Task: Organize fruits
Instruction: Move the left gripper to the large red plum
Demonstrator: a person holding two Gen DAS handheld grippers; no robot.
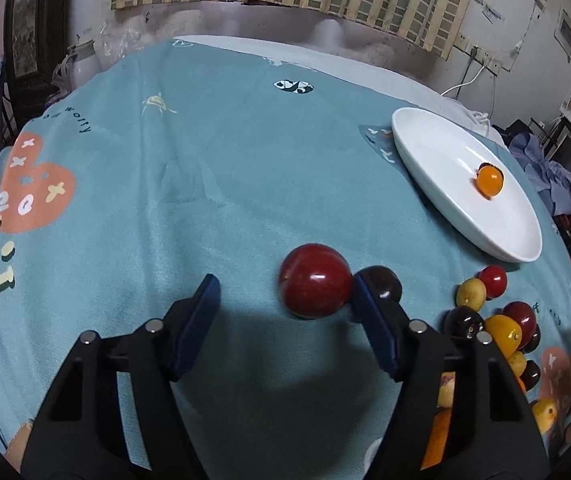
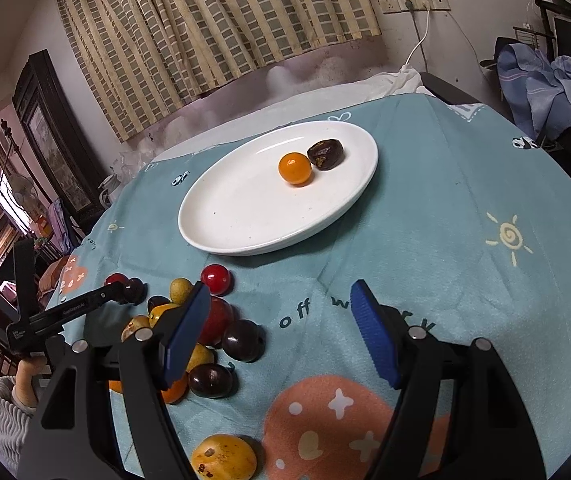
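Both grippers, left (image 1: 285, 300) and right (image 2: 281, 320), gaped empty above the teal tablecloth (image 1: 205, 200); the white plate (image 2: 225, 216) already held an orange fruit (image 2: 294, 168), while a red plum (image 1: 314, 286) sat between the left jaws, seemingly next.

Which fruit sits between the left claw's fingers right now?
The big red plum, largest fruit on the cloth, lying alone between the open left claw fingers; the small dark fruit sits outside them.
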